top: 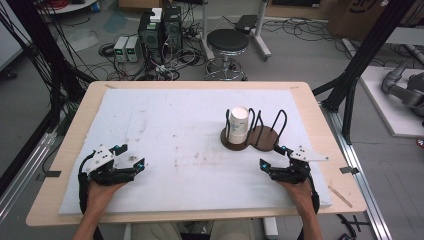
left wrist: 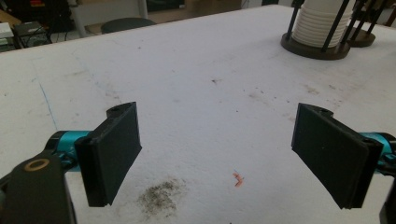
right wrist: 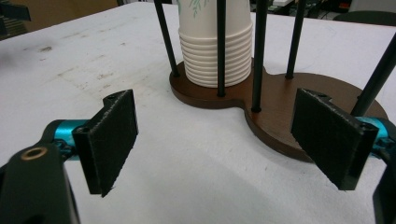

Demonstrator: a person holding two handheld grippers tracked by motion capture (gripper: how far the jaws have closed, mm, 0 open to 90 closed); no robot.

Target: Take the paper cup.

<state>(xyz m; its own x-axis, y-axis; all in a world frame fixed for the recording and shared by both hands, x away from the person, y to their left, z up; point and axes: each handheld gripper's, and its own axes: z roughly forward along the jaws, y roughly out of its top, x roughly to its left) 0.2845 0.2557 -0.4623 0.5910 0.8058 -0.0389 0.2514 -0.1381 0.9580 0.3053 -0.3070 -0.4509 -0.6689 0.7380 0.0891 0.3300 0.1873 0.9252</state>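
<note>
A stack of white paper cups (top: 238, 125) stands upside down in the left bay of a dark wooden holder (top: 260, 139) with black wire uprights, right of the table's middle. The holder's right bay is bare. My right gripper (top: 273, 157) rests low on the white mat just right of and nearer than the holder, jaws wide apart and nothing between them; its own view has the cup stack (right wrist: 215, 51) and the brown base (right wrist: 280, 107) close ahead. My left gripper (top: 131, 155) lies at the near left, open over bare mat, with the cups (left wrist: 322, 23) far off at the upper right.
A white foam mat (top: 180, 145) covers most of the wooden table (top: 75, 130); it carries dirt smudges (left wrist: 159, 198) and a small orange scrap (left wrist: 238, 178). Beyond the far edge stand a round stool (top: 227, 42), computer boxes (top: 157, 30) and cables on the floor.
</note>
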